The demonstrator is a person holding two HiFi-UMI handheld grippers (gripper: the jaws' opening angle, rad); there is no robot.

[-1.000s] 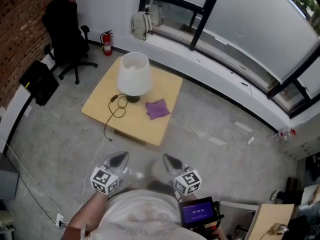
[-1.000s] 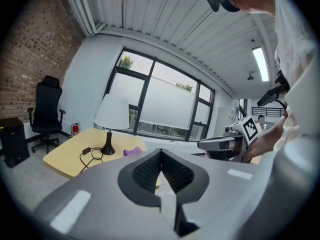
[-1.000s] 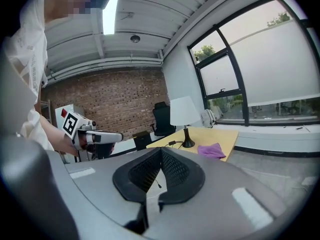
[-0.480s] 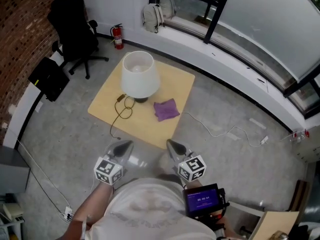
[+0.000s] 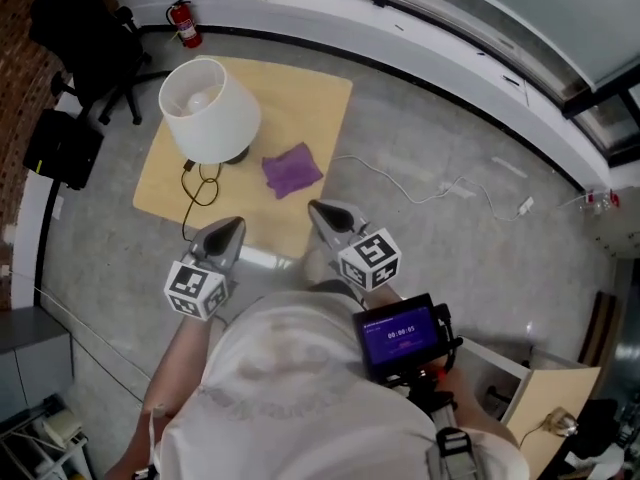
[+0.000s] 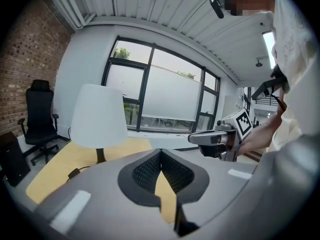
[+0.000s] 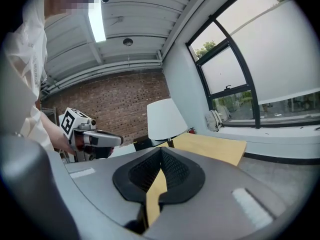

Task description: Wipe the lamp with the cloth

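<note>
A lamp [image 5: 208,108] with a white shade stands on the low wooden table [image 5: 310,93], its black cord [image 5: 197,184] looped beside the base. A purple cloth [image 5: 292,170] lies crumpled on the table to the right of the lamp. My left gripper [image 5: 233,228] hovers at the table's near edge, shut and empty. My right gripper [image 5: 318,210] is just short of the cloth, also shut and empty. In the left gripper view the lamp [image 6: 99,116] rises ahead left of the left gripper [image 6: 160,153]. In the right gripper view the lamp [image 7: 165,119] stands beyond the right gripper [image 7: 161,151].
A black office chair [image 5: 85,38], a fire extinguisher [image 5: 185,23] and a black case [image 5: 62,148] stand left of the table. A white cable [image 5: 440,190] trails over the concrete floor on the right. A long window sill [image 5: 430,43] runs behind the table.
Both grippers have moved forward from the open floor up to the table's near edge, and the table, lamp and cloth now sit closer in the head view.
</note>
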